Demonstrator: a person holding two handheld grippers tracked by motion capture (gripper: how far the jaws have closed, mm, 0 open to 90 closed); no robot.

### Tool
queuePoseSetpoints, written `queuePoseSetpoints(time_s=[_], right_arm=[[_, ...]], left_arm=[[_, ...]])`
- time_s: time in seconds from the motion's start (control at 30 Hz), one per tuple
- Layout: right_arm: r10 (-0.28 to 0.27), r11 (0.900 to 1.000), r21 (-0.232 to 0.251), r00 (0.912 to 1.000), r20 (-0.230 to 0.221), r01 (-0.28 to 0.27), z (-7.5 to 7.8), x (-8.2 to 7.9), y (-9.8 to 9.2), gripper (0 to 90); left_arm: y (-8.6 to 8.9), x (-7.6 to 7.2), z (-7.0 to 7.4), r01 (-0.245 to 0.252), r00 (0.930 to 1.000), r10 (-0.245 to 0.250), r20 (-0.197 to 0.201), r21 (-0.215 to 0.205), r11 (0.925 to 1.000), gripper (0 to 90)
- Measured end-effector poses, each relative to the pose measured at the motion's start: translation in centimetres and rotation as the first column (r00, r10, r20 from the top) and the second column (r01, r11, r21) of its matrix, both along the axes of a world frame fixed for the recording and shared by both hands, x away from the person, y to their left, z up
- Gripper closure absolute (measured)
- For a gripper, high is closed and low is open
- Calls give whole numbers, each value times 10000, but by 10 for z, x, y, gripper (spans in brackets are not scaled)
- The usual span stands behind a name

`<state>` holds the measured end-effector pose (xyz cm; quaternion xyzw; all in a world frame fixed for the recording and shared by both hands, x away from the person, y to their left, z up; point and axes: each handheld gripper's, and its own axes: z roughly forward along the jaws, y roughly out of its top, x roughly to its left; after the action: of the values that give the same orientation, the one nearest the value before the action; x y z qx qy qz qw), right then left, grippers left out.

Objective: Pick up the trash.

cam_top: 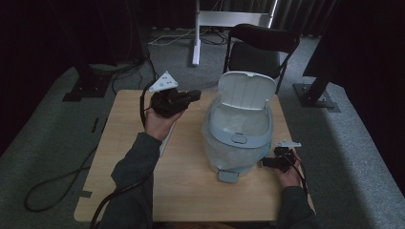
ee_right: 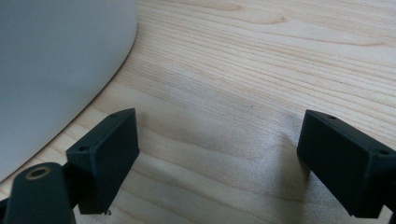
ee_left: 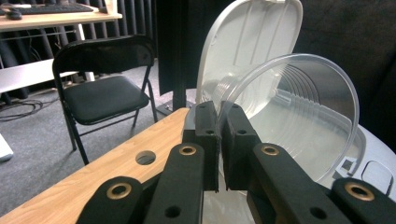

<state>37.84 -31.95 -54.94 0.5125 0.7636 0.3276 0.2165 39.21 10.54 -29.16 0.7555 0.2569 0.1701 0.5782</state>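
Dark curtains hang behind a wooden table (cam_top: 191, 181) bearing a lidded bin (cam_top: 239, 138), lid up. Beside the bin, the left gripper (ee_left: 218, 140) pinches a clear plastic cup's (ee_left: 299, 116) rim. Right gripper (ee_right: 215, 154) rests spread on the tabletop.

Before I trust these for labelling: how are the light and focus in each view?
High view: dim, dark surround, bin readable. Left gripper view: bright and sharp, clear cup transparent against the lid. Right gripper view: table grain sharp, jaws slightly soft.
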Motion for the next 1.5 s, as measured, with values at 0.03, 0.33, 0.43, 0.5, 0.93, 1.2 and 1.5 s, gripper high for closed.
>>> queuePoseSetpoints(time_s=[0.03,0.33,0.43,0.5,0.93,1.2,1.5], right_arm=[[0,10000,0,10000,1,0,0,0,0,116],[0,10000,2,10000,-2,0,0,0,0,116],[0,10000,2,10000,0,0,0,0,0,116],[0,10000,1,10000,0,0,0,0,0,116],[-1,10000,1,10000,0,1,0,0,0,116],[-1,10000,2,10000,0,1,0,0,0,116],[-1,10000,1,10000,0,1,0,0,0,116]], left_arm=[[-1,0,0,16,10000,-16,-8,-12,10000,864],[-13,1,-1,268,9996,-268,-77,13,9996,864],[-17,2,-1,368,9993,-368,-106,-14,9993,864],[-19,1,-2,392,9992,-392,-111,-62,9992,864],[-31,-2,-2,708,9974,-709,-93,-164,9974,863],[-37,1,-7,1238,9906,-1249,-562,-233,9920,722],[-26,2,-6,973,9937,-991,-532,-359,9946,699]])
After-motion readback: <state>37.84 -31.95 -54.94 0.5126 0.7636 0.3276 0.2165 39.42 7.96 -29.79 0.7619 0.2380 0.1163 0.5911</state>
